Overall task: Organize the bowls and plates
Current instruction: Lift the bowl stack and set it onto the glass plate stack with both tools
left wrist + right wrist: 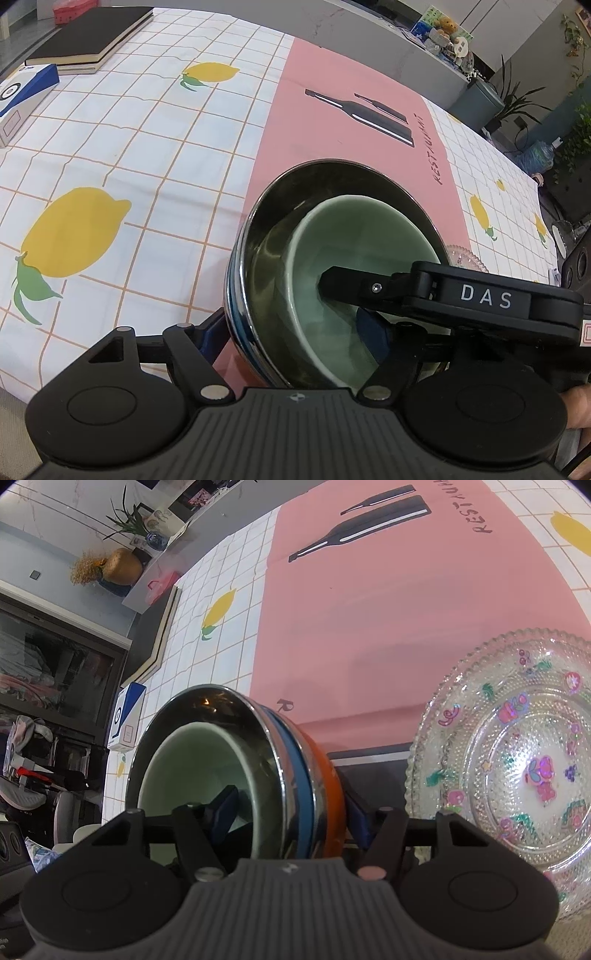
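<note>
A steel bowl (266,221), blue and orange on the outside (325,775), stands on the pink mat with a pale green bowl (351,236) (184,760) nested inside it. My left gripper (291,328) is open and straddles the near walls of both bowls. One of its fingers is outside the steel wall and the other is inside the green bowl, clear of the wall. My right gripper (290,808) is also open and straddles the opposite walls. Its inner finger (351,284) reaches over the green bowl. A patterned glass plate (517,768) (465,254) lies just beside the bowls.
The lemon-print tablecloth (129,155) carries the pink mat (332,122). Dark notebooks (88,33) and a blue-and-white box (26,92) (127,716) sit at the far left corner. Shelves and plants stand beyond the table edge. A person's hand (576,406) shows at the lower right.
</note>
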### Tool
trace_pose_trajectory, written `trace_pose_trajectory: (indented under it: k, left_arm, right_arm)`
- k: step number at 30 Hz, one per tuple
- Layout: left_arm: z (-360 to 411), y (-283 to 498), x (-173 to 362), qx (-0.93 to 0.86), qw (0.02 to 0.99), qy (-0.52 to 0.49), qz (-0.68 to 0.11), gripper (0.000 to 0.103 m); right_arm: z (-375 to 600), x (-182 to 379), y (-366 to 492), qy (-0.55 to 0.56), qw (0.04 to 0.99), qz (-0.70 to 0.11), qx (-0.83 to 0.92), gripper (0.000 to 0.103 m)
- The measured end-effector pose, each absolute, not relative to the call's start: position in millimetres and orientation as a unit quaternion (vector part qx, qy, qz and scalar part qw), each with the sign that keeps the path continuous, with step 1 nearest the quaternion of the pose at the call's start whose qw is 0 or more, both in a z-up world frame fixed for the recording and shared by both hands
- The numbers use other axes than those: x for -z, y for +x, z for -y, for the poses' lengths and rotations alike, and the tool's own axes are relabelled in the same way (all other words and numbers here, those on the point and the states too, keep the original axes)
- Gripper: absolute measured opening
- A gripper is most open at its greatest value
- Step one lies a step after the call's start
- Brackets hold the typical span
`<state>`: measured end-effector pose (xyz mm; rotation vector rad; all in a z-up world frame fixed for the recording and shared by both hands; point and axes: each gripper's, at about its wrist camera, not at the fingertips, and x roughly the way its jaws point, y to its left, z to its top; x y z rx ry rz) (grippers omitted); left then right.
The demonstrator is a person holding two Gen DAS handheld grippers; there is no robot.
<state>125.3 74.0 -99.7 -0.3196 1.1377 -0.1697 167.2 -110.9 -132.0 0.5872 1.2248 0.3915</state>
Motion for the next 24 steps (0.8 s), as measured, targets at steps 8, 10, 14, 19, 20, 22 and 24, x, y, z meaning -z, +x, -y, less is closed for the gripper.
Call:
trace_pose_trajectory:
  k: [8, 10, 14, 19, 20, 22, 24]
  left_arm:
    - [-73.5, 118.3, 87.5, 0.079, 0.844, -0.146, -0.510, 0.083]
    - [-73.5, 116.7, 83.2, 0.078, 0.847, -0.148, -0.505, 0.083]
    - [-72.8, 115.3, 78.7, 0.075, 0.850, -0.148, -0.500, 0.083]
    - [-69.7, 112.9, 71.1, 0.072, 0.853, -0.145, -0.495, 0.081]
    - [-69.3, 112.1, 69.1, 0.072, 0.854, -0.146, -0.493, 0.081]
    - [-68.2, 109.2, 64.8, 0.073, 0.857, -0.146, -0.488, 0.080]
    - [-66.5, 106.6, 59.9, 0.074, 0.859, -0.145, -0.485, 0.079]
  right_arm:
    - [113.2, 119.0, 162.6, 0.266, 0.776, -0.541, -0.188, 0.060]
    - [112.7, 113.9, 161.5, 0.265, 0.778, -0.536, -0.191, 0.060]
    - [112.2, 109.0, 159.7, 0.264, 0.781, -0.533, -0.191, 0.059]
    - [115.2, 101.1, 156.6, 0.269, 0.783, -0.528, -0.189, 0.059]
    - [116.2, 99.6, 156.1, 0.268, 0.784, -0.526, -0.189, 0.059]
    - [118.6, 95.5, 153.8, 0.268, 0.787, -0.522, -0.191, 0.059]
    - [122.3, 91.1, 150.9, 0.271, 0.787, -0.520, -0.194, 0.059]
